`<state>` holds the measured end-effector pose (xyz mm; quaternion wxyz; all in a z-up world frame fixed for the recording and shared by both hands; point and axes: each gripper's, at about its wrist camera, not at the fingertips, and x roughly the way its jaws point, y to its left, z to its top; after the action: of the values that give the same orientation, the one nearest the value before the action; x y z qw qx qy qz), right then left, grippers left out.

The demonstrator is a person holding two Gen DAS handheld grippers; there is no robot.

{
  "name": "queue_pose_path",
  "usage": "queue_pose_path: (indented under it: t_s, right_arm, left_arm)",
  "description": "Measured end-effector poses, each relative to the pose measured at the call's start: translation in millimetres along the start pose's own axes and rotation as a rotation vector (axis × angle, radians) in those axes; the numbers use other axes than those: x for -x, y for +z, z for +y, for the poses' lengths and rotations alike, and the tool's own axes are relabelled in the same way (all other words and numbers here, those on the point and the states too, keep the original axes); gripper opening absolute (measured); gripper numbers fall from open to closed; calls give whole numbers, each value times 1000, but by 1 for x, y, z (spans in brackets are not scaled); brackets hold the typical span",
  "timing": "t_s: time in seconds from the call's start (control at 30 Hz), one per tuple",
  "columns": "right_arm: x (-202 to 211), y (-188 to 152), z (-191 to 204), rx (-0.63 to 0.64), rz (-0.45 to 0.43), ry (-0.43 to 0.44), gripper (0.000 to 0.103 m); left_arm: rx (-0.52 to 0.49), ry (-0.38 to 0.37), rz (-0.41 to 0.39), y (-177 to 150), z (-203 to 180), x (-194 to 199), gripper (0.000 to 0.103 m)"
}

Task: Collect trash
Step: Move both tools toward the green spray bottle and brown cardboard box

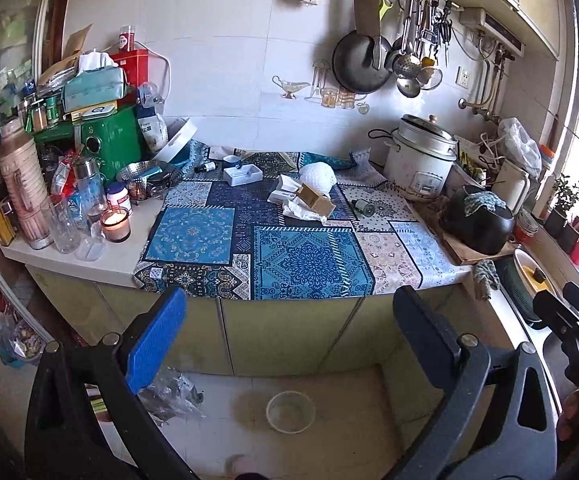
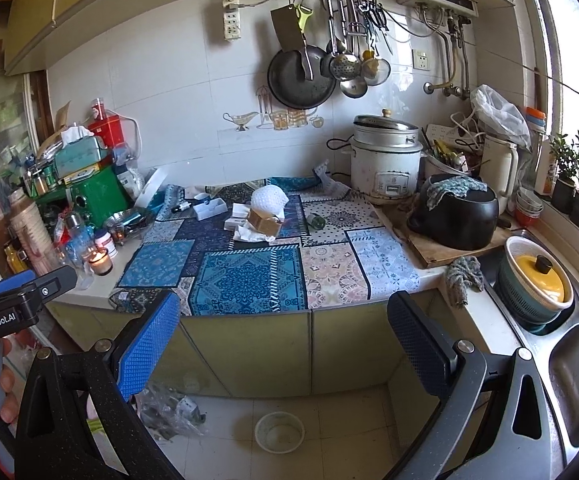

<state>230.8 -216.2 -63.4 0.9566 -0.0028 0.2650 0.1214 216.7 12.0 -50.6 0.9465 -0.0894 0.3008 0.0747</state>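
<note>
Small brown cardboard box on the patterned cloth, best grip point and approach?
Grip the cardboard box across its two long side faces, coming down from above and the front. It lies tilted on crumpled white paper, with the white mesh cap close behind, so a rear approach looks blocked. Both grippers are open and clear of the counter.

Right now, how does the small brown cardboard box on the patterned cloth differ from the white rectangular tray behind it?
The brown cardboard box lies tilted on crumpled white tissue, while the white tray sits flat on the patterned cloth. The box is plain brown cardboard; the tray is glossy white and open-topped. The box leans against the white foam net; the tray stands apart, further left. Both are small, rectangular and sit mid-counter.
</note>
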Motion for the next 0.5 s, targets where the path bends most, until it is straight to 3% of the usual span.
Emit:
queue_pose_path:
  t_s: [0.27, 0.5]
  right_arm:
    - [-72, 26, -6, 1, 39, -47, 103]
    - [-151, 64, -4, -35, 109, -57, 103]
  left_arm:
    - [5, -1, 52, 34, 14, -94, 103]
    - [9, -23, 106, 87, 30, -184, 103]
